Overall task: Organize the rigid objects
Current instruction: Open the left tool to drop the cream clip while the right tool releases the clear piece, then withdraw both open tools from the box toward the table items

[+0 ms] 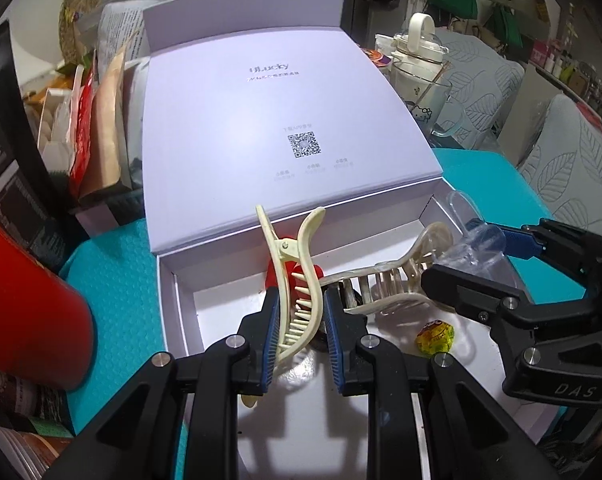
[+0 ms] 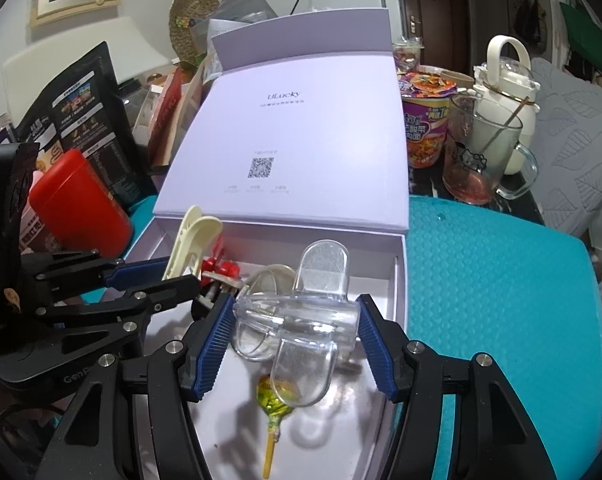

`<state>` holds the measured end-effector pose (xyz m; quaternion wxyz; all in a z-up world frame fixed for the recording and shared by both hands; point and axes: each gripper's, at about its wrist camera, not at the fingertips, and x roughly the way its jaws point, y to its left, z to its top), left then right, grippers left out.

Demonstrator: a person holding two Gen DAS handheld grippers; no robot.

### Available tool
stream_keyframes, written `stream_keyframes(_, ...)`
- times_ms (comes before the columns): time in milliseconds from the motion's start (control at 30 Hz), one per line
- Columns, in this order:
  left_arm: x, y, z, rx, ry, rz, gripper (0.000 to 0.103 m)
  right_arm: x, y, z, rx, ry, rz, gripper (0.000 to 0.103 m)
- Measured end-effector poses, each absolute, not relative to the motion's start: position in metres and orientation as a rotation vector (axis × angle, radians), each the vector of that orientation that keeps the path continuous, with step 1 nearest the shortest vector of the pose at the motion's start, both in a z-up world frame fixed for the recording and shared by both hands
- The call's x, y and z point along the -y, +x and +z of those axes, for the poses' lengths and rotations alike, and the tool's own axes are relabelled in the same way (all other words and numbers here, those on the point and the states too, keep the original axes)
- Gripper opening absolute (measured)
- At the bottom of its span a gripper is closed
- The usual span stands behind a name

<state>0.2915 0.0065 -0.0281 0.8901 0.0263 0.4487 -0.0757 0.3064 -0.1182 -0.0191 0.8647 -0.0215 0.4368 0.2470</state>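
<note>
My left gripper (image 1: pixel 301 332) is shut on a cream hair claw clip (image 1: pixel 297 276), held upright over the open white box (image 1: pixel 169 300). My right gripper (image 2: pixel 295 340) is shut on a clear plastic hair clip (image 2: pixel 301 320) above the box floor (image 2: pixel 237 412); it shows in the left wrist view (image 1: pixel 473 264) too. A translucent cream claw clip (image 1: pixel 385 284), a red clip (image 2: pixel 221 268) and a yellow-green lollipop (image 2: pixel 275 404) lie in the box. The left gripper also shows in the right wrist view (image 2: pixel 157 276), with the cream clip (image 2: pixel 191 240).
The box's lilac lid (image 1: pixel 277 128) stands open behind it. A red canister (image 2: pixel 81 208) and snack bags (image 1: pixel 97 120) crowd the left. A noodle cup (image 2: pixel 425 120), glass mug (image 2: pixel 481 160) and white kettle (image 2: pixel 509 92) stand at the back right. A teal mat (image 2: pixel 501 288) covers the table.
</note>
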Motion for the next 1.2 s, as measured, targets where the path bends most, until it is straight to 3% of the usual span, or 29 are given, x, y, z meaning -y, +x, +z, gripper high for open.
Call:
stream_keyframes(167,-0.007,0.292,-0.029,-0.932,0.053,-0.153,0.022,0.116,0.306,-0.02,-0.92,-0.062,0.506,0.062)
stream_keyframes(233,-0.008,0.293,-0.029,-0.94,0.047,-0.145,0.026,0.116,0.306,-0.02,-0.932,-0.064,0.506,0.068)
stream_keyframes(467,-0.012,0.301,-0.032,-0.982,0.024,-0.106,0.061,0.117,0.305,-0.019,-0.941,-0.073,0.499,0.071)
stream_keyframes(1200,-0.021,0.274,0.014,-0.875,-0.004,-0.105,0.061,0.121,0.29,0.013,-0.859,-0.089,0.475,0.071)
